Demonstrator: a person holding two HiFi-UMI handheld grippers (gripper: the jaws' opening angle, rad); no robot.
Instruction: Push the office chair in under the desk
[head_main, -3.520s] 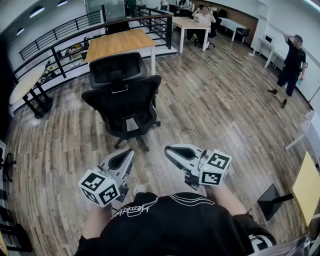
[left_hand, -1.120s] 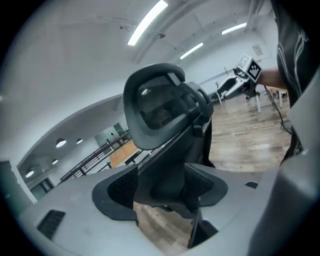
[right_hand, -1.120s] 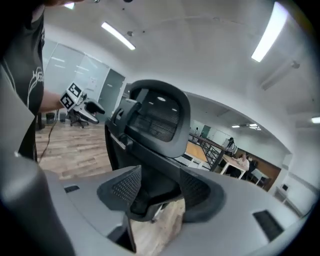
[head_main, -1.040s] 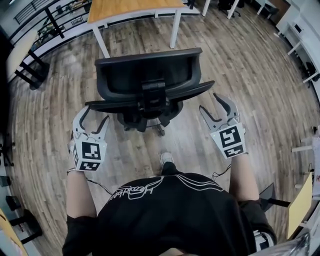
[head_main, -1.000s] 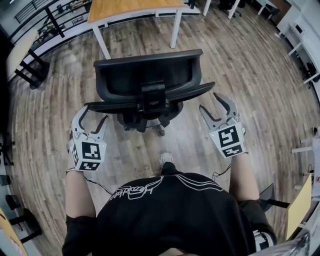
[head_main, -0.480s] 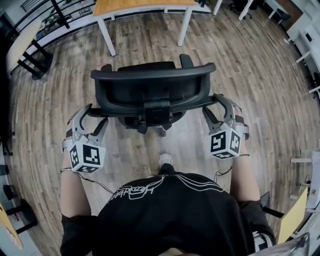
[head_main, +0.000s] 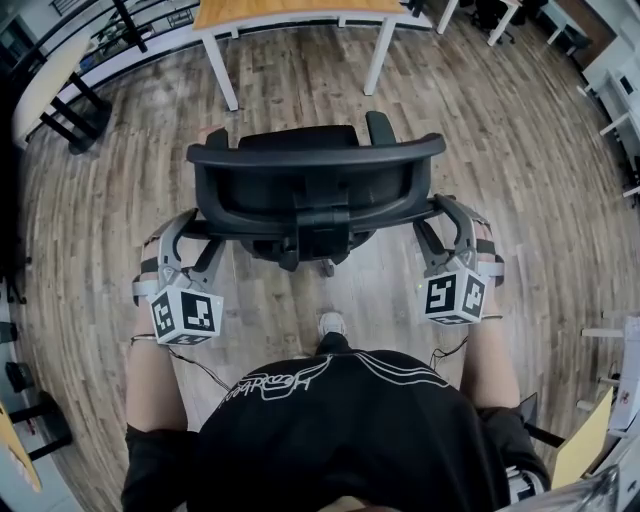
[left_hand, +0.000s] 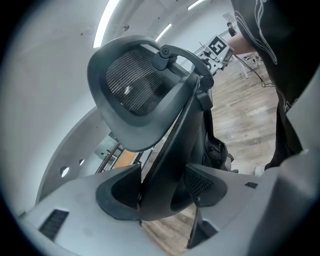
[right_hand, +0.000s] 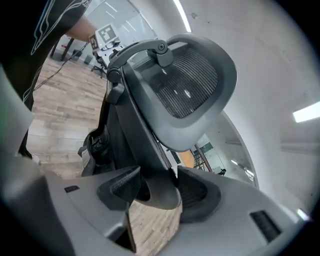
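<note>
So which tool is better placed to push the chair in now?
Neither clearly: left tool and right tool each clamp one end of the back frame on the office chair, with the desk straight ahead. Probably push with both.

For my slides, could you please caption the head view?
Left gripper and right gripper grip the office chair before the desk.

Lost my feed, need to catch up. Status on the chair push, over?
Left hand-held gripper, right hand-held gripper: both shut on chair back. Chair short of desk, not under yet. Floor between looks bare.
</note>
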